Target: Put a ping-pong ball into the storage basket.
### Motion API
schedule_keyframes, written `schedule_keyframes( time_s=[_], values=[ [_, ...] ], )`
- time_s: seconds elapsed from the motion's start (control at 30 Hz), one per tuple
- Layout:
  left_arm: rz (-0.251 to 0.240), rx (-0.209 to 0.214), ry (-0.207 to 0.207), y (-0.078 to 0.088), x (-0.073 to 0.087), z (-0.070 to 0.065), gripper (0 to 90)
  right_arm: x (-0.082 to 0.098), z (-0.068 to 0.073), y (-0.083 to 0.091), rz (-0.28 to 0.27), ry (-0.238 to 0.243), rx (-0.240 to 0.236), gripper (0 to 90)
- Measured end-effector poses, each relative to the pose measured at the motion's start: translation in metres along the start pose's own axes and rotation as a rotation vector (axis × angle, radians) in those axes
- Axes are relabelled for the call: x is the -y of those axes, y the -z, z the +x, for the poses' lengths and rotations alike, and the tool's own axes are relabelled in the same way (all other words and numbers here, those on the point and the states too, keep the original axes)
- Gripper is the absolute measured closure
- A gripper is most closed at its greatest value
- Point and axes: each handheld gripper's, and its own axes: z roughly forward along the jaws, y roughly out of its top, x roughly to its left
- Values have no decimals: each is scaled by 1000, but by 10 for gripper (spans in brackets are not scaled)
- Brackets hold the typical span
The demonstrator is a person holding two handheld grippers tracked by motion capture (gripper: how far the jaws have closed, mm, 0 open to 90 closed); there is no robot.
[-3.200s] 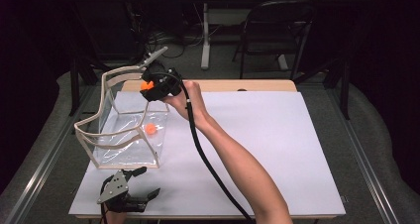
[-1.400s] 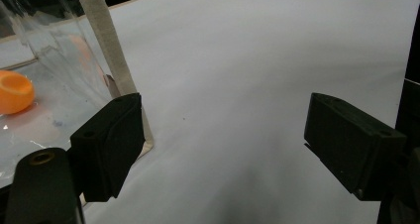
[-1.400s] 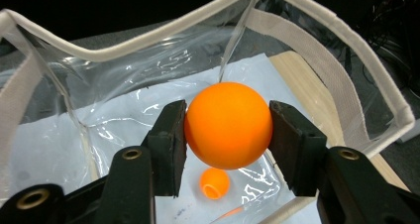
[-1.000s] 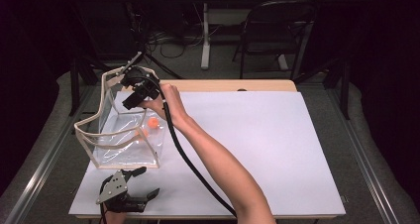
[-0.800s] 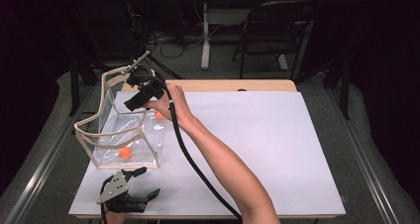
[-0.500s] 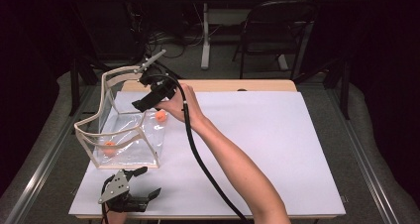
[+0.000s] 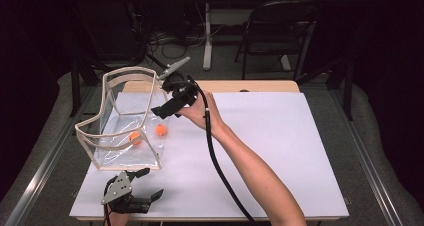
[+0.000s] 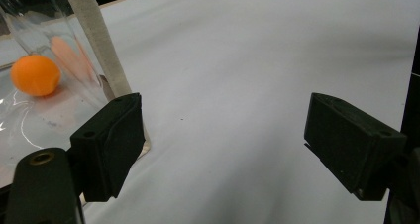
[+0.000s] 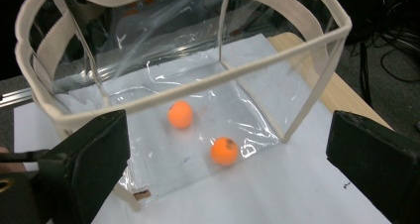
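nearest the person, the left gripper [image 7: 145, 192] rests on the white sheet-covered table [image 7: 280, 151] just in front of the clear plastic bag with a cream fabric rim [image 7: 125, 131]. its jaws are wide apart w/ nothing between them, prob parked while the other hand works. further out, that bag stands upright w/ its mouth open upward, so things can drop straight in. inside, on its floor: 2 small orange balls [image 9: 180, 114] and [image 9: 224, 151], near each other, not touching. beyond, the right gripper [image 7: 162, 111] hangs at the bag's far right rim, jaws just opened wide & empty, so i'd judge it just let a ball go. count: 2 balls, 1 bag, 2 grippers.
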Motion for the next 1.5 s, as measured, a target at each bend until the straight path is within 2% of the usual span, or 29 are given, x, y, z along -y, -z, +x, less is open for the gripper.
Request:
schedule_keyframes(
  time_s=[0.57,0.77,1.33,1.5],
  values=[
    [-6,-6,-7,6,1,-2,158,50,-3,3,117,26,53,0],
    [-9,-6,-8,7,1,-2,158,63,-4,6,133,26,62,0],
    [-5,-12,-4,7,1,-2,158,106,-3,31,158,12,73,0],
    [-6,-10,-5,6,1,-2,158,120,-2,32,176,9,69,0]
  ],
)
